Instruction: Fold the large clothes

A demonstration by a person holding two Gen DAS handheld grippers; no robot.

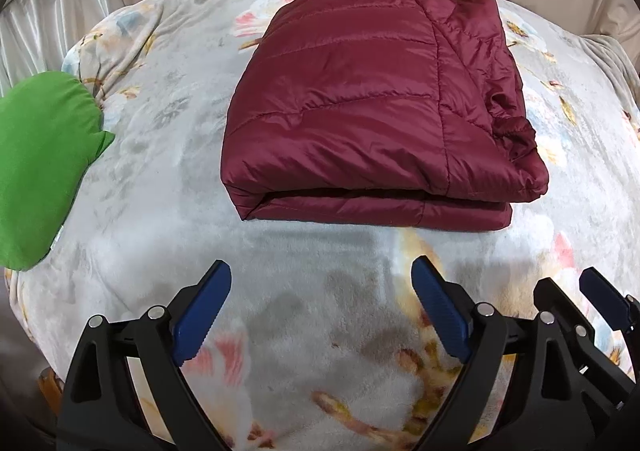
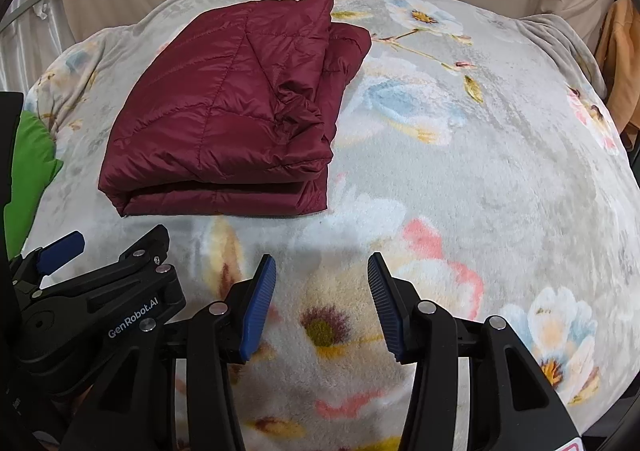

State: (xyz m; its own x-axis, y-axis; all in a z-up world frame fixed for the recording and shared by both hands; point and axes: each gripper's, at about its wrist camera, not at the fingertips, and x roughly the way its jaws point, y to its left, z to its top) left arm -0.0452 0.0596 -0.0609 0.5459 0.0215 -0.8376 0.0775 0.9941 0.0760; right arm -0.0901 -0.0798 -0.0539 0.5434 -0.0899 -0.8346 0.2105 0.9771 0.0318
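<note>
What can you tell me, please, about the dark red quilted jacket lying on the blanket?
The dark red quilted jacket is a puffy garment of shiny, smooth-looking fabric stitched into padded bands. It lies folded into a thick, roughly rectangular stack, with layered edges facing the cameras and a bunched, crumpled part along its right side. It rests flat on the floral fleece blanket, beyond both open tongs, which do not touch it. A green item lies apart to its left.

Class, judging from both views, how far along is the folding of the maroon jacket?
Done: the maroon jacket lies folded in a compact stack on the floral blanket. In hand: nothing; the left gripper and right gripper are open and empty, apart from it. Left: perhaps the green garment at the edge, only partly visible.
</note>
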